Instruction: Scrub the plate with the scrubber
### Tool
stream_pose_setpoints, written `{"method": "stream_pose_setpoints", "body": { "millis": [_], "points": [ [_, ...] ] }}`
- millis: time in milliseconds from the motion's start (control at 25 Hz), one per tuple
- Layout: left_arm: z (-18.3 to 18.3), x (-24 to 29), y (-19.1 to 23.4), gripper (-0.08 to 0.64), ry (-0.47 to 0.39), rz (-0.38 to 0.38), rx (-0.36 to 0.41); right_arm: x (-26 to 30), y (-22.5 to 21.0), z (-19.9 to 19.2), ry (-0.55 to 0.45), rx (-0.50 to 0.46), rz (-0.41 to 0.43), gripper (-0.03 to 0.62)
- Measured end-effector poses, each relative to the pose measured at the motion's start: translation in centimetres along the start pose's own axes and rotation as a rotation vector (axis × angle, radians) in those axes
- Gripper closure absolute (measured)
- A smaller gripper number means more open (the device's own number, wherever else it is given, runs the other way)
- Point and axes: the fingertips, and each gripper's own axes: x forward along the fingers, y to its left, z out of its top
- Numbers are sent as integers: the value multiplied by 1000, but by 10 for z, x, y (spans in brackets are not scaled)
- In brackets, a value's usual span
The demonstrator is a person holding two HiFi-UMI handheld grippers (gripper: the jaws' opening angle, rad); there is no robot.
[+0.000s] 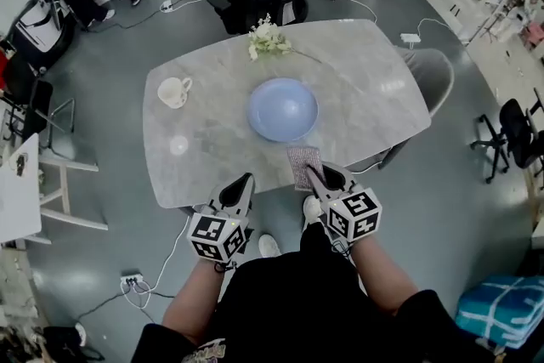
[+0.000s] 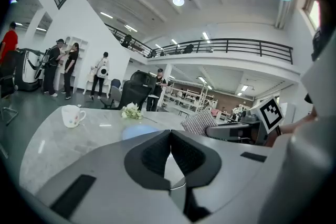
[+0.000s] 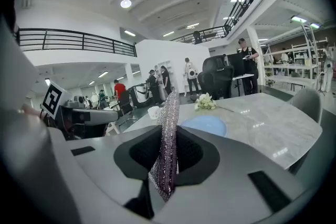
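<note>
Right hand-held gripper [image 1: 316,176] clenched on scrubber [image 1: 303,164], 6 o'clock of plate [image 1: 283,109].
Left hand-held gripper [image 1: 243,183] pressed together, nothing held.

The head view looks steeply down from above the person onto the whole marble surface [image 1: 365,98], with the left gripper [image 1: 246,180] and right gripper [image 1: 313,172] at its near edge. Each gripper view sits low at that edge, just behind its own jaws, and faces across the surface toward the far hall. The right one sees the scrubber [image 3: 168,139] close up. All 3 views share the blue plate [image 1: 282,109], white mug [image 1: 174,91] and flowers [image 1: 268,38]. Each gripper view also catches the other gripper at its side.
</note>
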Motion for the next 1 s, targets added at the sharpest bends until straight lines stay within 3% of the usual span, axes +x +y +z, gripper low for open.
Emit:
{"method": "stream_pose_setpoints", "body": {
  "millis": [360, 1000],
  "points": [
    [-8, -20, -30, 541, 7, -113, 59, -45, 24, -19, -61, 32, -107, 520],
    [-16, -32, -35, 541, 15, -148, 65, -52, 43, -31, -43, 15, -117, 522]
  ]
}}
